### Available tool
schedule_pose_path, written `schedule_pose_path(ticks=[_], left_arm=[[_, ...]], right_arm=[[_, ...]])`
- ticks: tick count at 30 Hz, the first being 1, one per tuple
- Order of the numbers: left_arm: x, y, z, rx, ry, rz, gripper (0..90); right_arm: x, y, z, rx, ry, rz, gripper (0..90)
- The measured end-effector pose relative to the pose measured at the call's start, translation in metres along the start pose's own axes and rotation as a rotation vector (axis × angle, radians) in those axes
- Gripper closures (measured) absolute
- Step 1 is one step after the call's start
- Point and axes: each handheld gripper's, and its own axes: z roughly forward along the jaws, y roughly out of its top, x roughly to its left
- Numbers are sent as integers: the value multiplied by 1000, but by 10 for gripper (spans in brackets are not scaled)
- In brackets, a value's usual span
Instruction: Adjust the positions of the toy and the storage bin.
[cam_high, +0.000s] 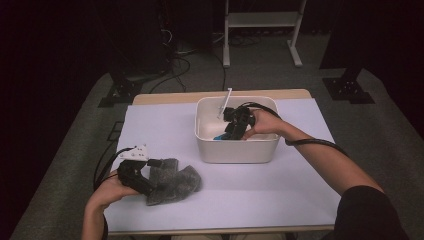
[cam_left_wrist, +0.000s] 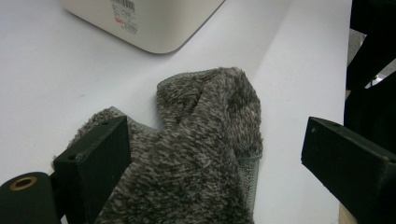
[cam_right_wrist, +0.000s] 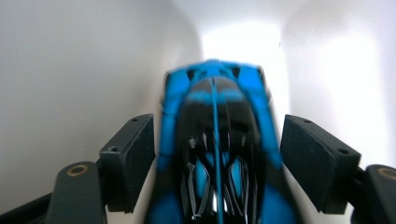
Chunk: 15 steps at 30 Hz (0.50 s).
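Your right tool (cam_right_wrist: 217, 158) straddles one blue-black toy car (cam_right_wrist: 217, 140), jaws wide, inside one white plastic bin (cam_high: 235, 150); left tool (cam_left_wrist: 210, 158) gapes over one grey fuzzy cloth (cam_left_wrist: 201, 154).

A wooden desk (cam_high: 165, 98) carries a pale lilac sheet (cam_high: 260, 190) that covers nearly all of its top; a bare wooden strip shows along the far edge and a thinner one along the near edge. Directly on the sheet stand two things. A white rectangular bin (cam_high: 235, 150) sits right of centre, close to the far edge. A crumpled grey fuzzy cloth (cam_high: 172, 181) lies toward the near left corner, well apart from the bin (cam_left_wrist: 154, 23), its folds bunched up on the sheet (cam_left_wrist: 56, 93)
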Motion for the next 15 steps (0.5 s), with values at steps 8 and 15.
schedule_pose_path(ticks=[8,15], left_arm=[[-1,-1,-2,-3,1,-1,73],[-3,-1,-3,-10,5,-2,73]], right_arm=[[-1,1,-9,-54,4,18,258],[1,3,-12,-60,5,29,257]])
